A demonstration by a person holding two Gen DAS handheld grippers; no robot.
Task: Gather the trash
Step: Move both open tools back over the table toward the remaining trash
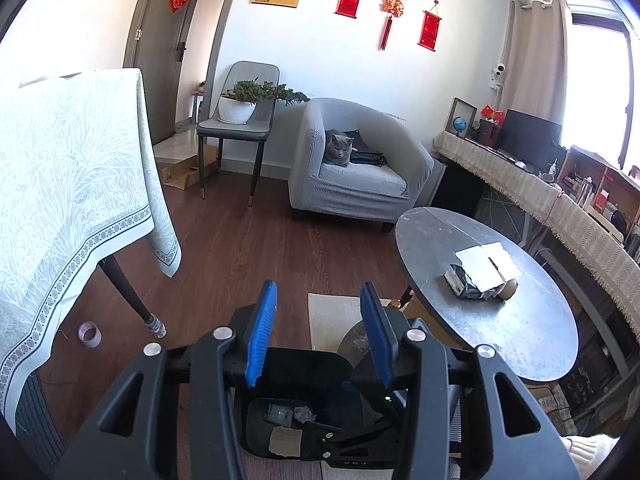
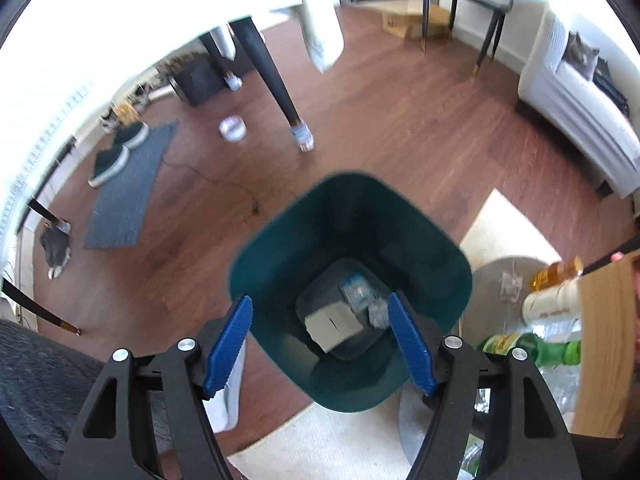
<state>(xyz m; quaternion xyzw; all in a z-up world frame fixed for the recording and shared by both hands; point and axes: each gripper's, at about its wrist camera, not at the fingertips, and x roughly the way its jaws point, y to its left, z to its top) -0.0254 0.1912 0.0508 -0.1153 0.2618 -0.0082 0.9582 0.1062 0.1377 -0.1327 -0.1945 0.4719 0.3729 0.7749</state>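
A dark green trash bin stands on the wood floor below my right gripper, which is open and empty above its mouth. Inside lie a white box, a blue-and-white wrapper and crumpled foil. The bin also shows in the left wrist view, under my left gripper, which is open and empty. On the round dark table lie white paper and crumpled grey wrapping.
A cloth-covered table stands at left, its leg near a tape roll. A grey armchair holds a cat. Bottles lie right of the bin. Shoes and a mat are at left.
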